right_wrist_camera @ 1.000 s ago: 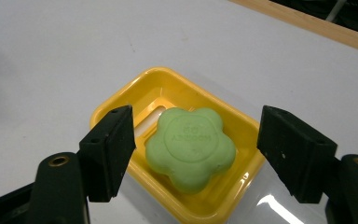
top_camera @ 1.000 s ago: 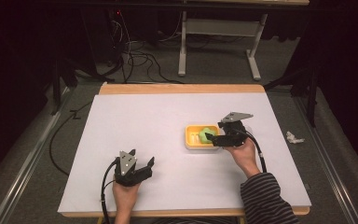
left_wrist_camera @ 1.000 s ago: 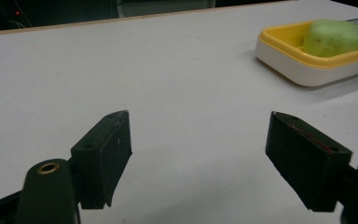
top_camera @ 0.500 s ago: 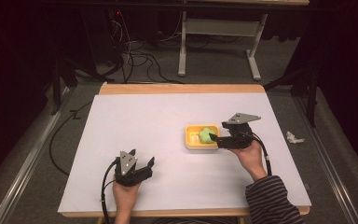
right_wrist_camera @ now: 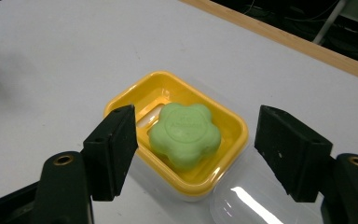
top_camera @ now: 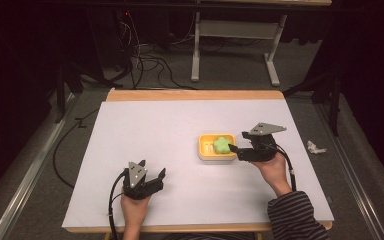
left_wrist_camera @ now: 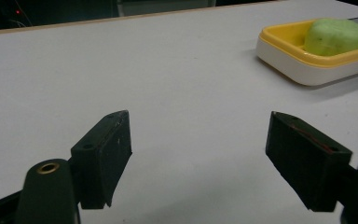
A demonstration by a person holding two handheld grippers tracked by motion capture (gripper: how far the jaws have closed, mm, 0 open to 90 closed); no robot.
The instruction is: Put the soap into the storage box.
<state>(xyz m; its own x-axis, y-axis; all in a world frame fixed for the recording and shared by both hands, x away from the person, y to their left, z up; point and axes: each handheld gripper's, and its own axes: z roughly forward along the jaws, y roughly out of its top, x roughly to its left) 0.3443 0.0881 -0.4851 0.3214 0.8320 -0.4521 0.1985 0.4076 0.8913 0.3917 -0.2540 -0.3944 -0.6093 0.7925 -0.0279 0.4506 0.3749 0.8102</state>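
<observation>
- The right gripper (top_camera: pixel 236 150) hangs just at the right-hand edge of the yellow soap dish (top_camera: pixel 204 151), its jaws pointing toward it from the person's right hand (top_camera: pixel 272 169).
- Its jaws have just been closing, yet in the right gripper view (right_wrist_camera: pixel 196 149) they stand apart with nothing pinched; neither pad touches anything.
- Seen along those jaws, the yellow soap dish (right_wrist_camera: pixel 135 95) lies just ahead of and below them, roughly centred in the gap between them.
- The green flower-shaped soap (right_wrist_camera: pixel 185 133) rests in the dish, clear of both jaws, its stamped face upward.
- A clear plastic lid (right_wrist_camera: pixel 242 198) lies on the table just below the right jaw, against the dish's near corner.
- The left gripper (top_camera: pixel 150 175) sits near the front edge of the white table (top_camera: pixel 155 120), held in the left hand (top_camera: pixel 134 210), well apart from the dish.
- Its jaws are spread wide with only bare table between them (left_wrist_camera: pixel 198 154).
- From the left gripper view, the dish (left_wrist_camera: pixel 303 70) with the soap (left_wrist_camera: pixel 338 35) stands far ahead and off beyond the right jaw.
- A crumpled white scrap (top_camera: pixel 315 147) lies on the floor past the table's right edge.
</observation>
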